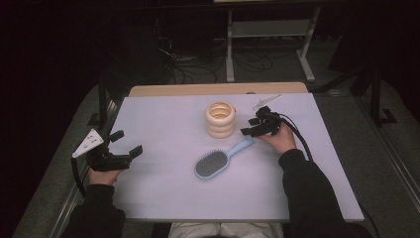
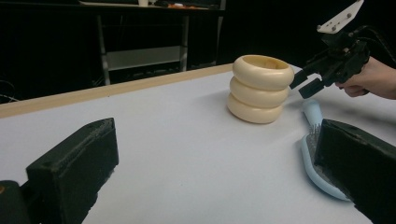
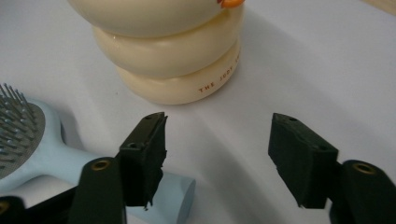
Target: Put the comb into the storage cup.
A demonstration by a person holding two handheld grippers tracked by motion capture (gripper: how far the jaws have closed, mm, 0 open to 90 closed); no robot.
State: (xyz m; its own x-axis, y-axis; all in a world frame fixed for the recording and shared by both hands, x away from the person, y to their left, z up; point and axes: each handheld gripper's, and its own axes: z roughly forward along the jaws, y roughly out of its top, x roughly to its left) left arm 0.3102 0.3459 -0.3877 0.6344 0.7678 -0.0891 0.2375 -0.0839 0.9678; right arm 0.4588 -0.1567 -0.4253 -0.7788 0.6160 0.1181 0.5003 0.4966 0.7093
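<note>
A cream container (image 1: 220, 119) shaped like three stacked rings stands upright near the middle of the white table (image 1: 163, 119). In front of it lies a light blue hairbrush (image 1: 213, 163), bristles up, its handle pointing to the far right. My right gripper (image 1: 249, 126) is just right of the container, over the handle's end. In the right gripper view this gripper (image 3: 217, 140) is open, with bare table between its pads. The brush handle (image 3: 42, 149) passes under the left jaw, and the container (image 3: 177, 60) is straight ahead. At the table's left edge my left gripper (image 1: 128, 142) is open and holds nothing.
The left gripper view looks across the table to the container (image 2: 259, 88), the brush (image 2: 310, 112) and the right gripper (image 2: 303, 81). A wooden strip (image 1: 218, 89) borders the far edge. Beyond it stand a metal shelf frame (image 1: 270, 29) and floor cables (image 1: 198, 64).
</note>
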